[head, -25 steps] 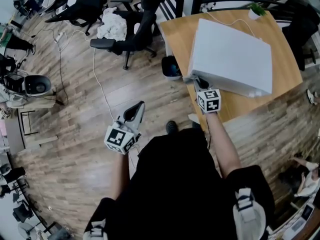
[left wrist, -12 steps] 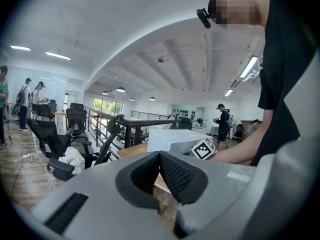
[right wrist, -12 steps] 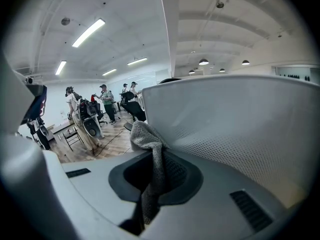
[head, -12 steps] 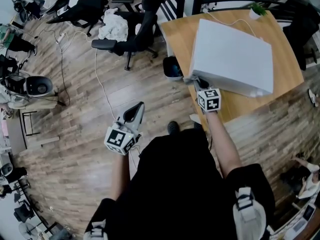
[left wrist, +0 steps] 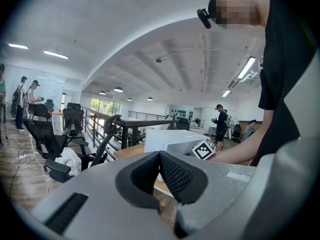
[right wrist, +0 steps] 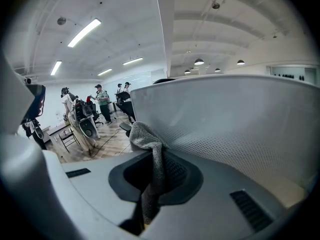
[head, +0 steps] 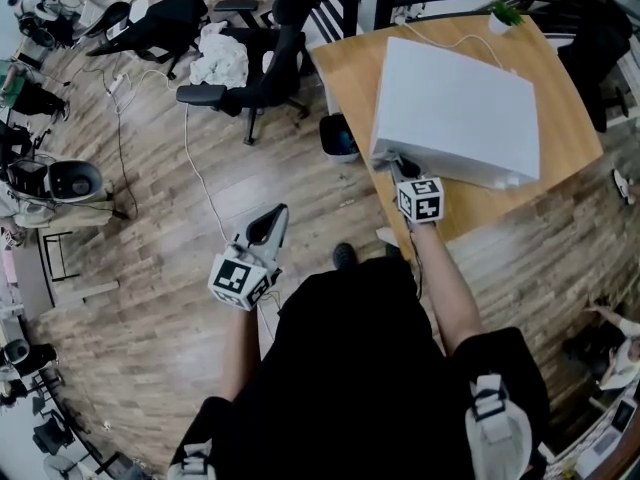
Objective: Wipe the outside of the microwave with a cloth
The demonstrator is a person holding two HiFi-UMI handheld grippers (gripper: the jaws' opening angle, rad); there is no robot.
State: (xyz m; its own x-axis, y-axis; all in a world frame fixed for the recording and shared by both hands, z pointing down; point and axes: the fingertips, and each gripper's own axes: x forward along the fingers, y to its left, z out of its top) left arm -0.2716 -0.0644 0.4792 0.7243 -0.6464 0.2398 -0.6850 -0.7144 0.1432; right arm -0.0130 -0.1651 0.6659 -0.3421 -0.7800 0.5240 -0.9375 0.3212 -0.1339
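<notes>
The white microwave (head: pixel 455 108) fills most of the desk (head: pixel 345 63), with bare strips along the left and near edges. At its near-left corner the right tool (head: pixel 402 165) pinches a grey cloth (right wrist: pixel 145 134) beside the perforated wall; whether they touch is unclear. The left tool (head: pixel 274 220), pressed together and empty, hangs over open floor (head: pixel 150 218).

a wooden table (head: pixel 350 78) carries the white microwave (head: pixel 455 108) and a small potted plant (head: pixel 503 16).
</notes>
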